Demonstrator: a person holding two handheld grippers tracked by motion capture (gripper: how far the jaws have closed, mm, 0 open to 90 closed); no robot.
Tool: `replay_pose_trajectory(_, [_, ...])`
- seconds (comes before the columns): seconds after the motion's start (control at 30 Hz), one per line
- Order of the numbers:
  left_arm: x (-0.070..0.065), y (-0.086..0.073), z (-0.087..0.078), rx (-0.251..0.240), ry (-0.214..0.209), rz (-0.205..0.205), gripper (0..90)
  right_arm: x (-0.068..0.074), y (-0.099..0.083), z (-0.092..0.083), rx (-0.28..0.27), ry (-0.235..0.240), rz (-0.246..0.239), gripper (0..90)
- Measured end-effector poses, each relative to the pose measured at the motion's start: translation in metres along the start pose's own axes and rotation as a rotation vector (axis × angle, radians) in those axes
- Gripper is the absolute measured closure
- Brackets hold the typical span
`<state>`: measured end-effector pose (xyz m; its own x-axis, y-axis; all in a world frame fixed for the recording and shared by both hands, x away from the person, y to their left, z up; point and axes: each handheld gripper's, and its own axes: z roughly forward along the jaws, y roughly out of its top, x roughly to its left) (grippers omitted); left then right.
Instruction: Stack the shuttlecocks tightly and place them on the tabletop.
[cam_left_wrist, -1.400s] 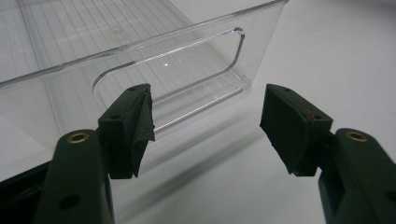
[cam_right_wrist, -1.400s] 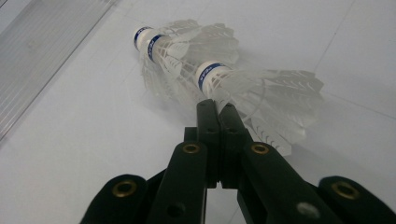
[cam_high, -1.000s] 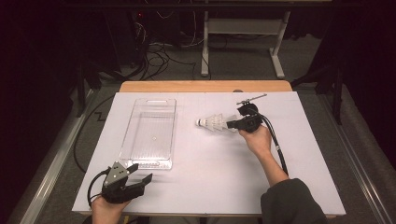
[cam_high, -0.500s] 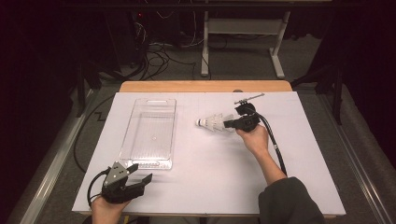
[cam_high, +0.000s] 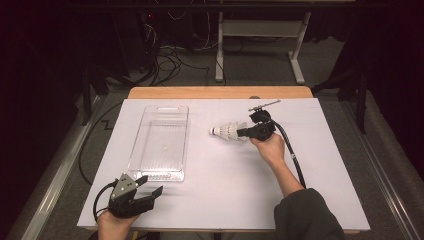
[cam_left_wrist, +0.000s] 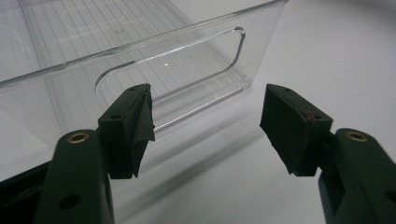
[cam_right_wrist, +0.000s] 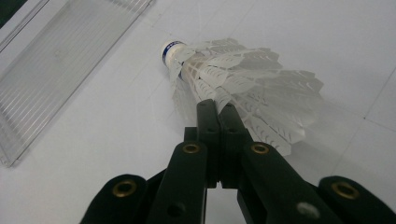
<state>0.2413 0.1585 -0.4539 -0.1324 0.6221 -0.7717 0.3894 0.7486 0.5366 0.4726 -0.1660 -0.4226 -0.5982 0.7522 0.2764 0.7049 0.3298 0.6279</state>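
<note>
Pinching the feather skirt of the shuttlecock (cam_right_wrist: 233, 88), the right gripper (cam_right_wrist: 217, 109) is seen with its two black jaws brought fully together, a thin edge of the feathers being caught between the fingertips. In the right gripper view the shuttlecock is located directly ahead of the fingertips: the white feathers spread out just beyond and to either side of the tips, while the cork head with its blue band lies at the far end, pointing away from the gripper. In the high view the shuttlecock (cam_high: 229, 132) is shown extending from the right gripper (cam_high: 246, 132) toward the clear plastic tray (cam_high: 159, 172), with a stretch of white table (cam_high: 220, 190) left between the cork and the tray. Whether the shuttlecock is lifted off the surface or resting on it cannot be told. The left gripper (cam_high: 152, 192) is held near the front edge of the table, well apart from the shuttlecock. In the left gripper view its jaws are set wide apart with nothing between the pads (cam_left_wrist: 140, 126); the near end wall of the tray (cam_left_wrist: 196, 60), with its cut-out handle, stands just beyond the fingertips and is not touched by them.
</note>
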Motion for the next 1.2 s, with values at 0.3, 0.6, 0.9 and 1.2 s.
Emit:
replay_pose_trajectory(0.3, [-0.0002, -0.0006, 0.0003, 0.001, 0.002, 0.0, 35.4, -0.0018, -0.0007, 0.0018, -0.004, 0.006, 0.003, 90.0])
replay_pose_trajectory(0.6, [-0.0001, -0.0005, 0.0002, 0.002, 0.001, 0.001, 35.4, -0.0035, -0.0013, 0.0035, 0.0, 0.003, 0.008, 90.0])
replay_pose_trajectory(0.9, [-0.0005, -0.0004, -0.0002, 0.005, 0.008, -0.009, 35.5, -0.003, -0.0024, 0.0044, 0.014, -0.028, 0.001, 86.0])
replay_pose_trajectory(1.2, [-0.0004, -0.0003, -0.0003, 0.003, 0.007, -0.007, 35.4, -0.0031, -0.0022, 0.0023, 0.01, -0.04, 0.001, 80.1])
